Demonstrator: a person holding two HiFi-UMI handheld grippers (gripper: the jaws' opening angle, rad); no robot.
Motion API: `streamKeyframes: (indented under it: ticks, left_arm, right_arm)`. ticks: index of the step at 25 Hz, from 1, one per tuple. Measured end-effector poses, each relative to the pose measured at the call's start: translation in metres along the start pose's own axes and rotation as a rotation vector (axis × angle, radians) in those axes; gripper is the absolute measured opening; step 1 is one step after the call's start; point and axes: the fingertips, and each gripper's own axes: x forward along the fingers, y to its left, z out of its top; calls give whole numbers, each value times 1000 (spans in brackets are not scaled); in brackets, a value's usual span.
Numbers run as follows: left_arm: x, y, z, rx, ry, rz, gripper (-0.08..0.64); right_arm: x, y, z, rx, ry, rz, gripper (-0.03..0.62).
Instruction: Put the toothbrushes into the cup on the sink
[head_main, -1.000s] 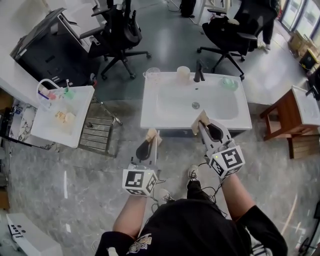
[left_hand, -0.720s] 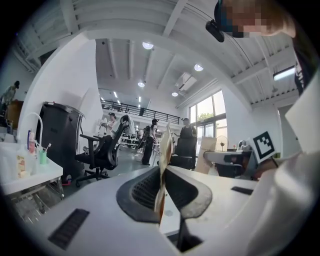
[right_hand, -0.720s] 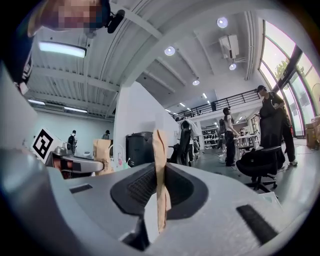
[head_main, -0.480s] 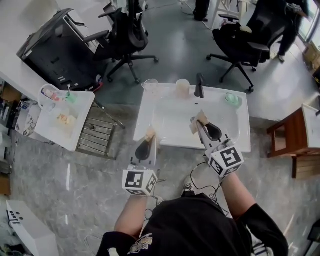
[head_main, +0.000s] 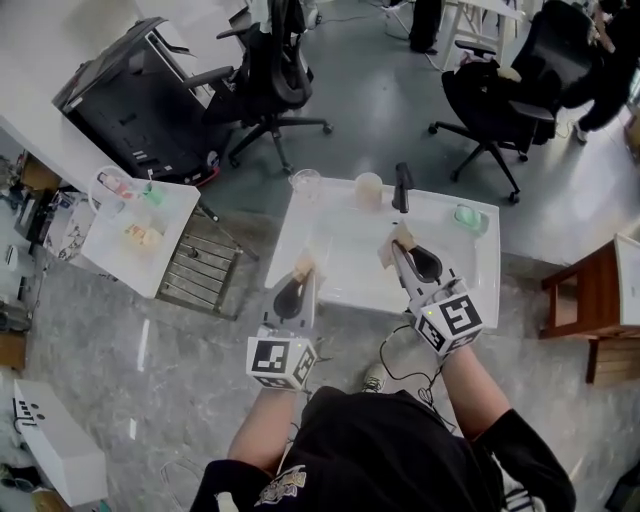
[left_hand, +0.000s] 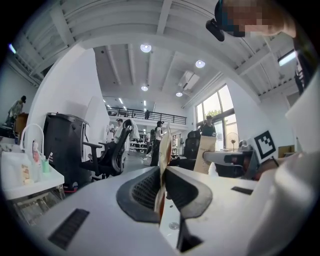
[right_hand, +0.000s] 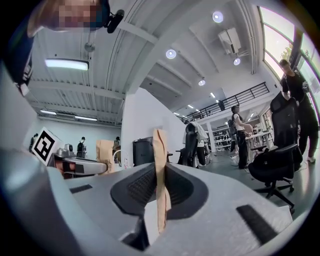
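Head view: white sink (head_main: 340, 240) on grey office floor (head_main: 150, 380); left gripper (head_main: 303, 268) and right gripper (head_main: 397, 245) closed, empty.

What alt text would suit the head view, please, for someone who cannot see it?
From above, a person holds a left gripper and right gripper, both shut and empty, over a white sink. A clear cup and a beige cup stand beside its tap.

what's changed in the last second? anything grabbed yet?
Both grippers came forward with the person: the left gripper now reaches over the white rectangular sink's front rim, the right gripper is over its basin. Nothing gripped or released; both stay shut, empty. The clear cup, beige cup and black tap stand unmoved on the back rim.
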Motion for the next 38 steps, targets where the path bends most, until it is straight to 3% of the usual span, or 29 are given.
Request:
streamKeyframes:
  ticks: [15, 38]
  left_arm:
    - [29, 29, 13, 15, -30, -20, 31]
    - [142, 157, 18, -15, -62, -181, 31]
  right_arm:
    - [29, -6, -5, -2, 7, -20, 51]
    - [144, -11, -20, -7, 63, -189, 51]
